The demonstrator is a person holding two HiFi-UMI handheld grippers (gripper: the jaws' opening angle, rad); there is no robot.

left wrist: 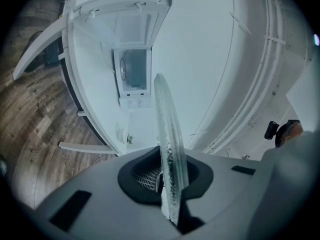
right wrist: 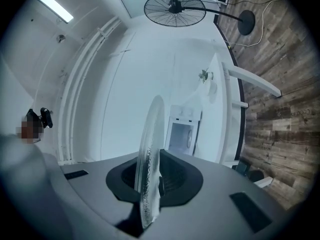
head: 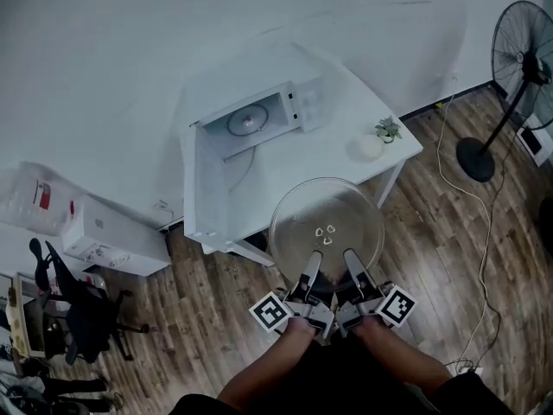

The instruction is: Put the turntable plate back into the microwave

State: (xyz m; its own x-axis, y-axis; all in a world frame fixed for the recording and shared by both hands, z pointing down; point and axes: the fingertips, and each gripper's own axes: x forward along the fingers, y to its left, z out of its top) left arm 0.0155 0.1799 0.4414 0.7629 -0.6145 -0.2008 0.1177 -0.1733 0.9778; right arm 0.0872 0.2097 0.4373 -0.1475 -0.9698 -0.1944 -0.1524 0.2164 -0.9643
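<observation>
- Your landmark is the white bench; it stands pushed up against a plain white wall.
- Under and in front of the bench you have a dark wood-plank floor.
- To the right of the bench, well apart from it, a black pedestal fan stands on the planks near the wall.
- On the bench's right corner sits a small potted plant.
- Left of the bench, a white carton lies against the wall.
- Further left of the bench and nearer to you stands a black office chair.
- Above the bench, pale conduits run up the wall towards a lit ceiling strip light.
</observation>
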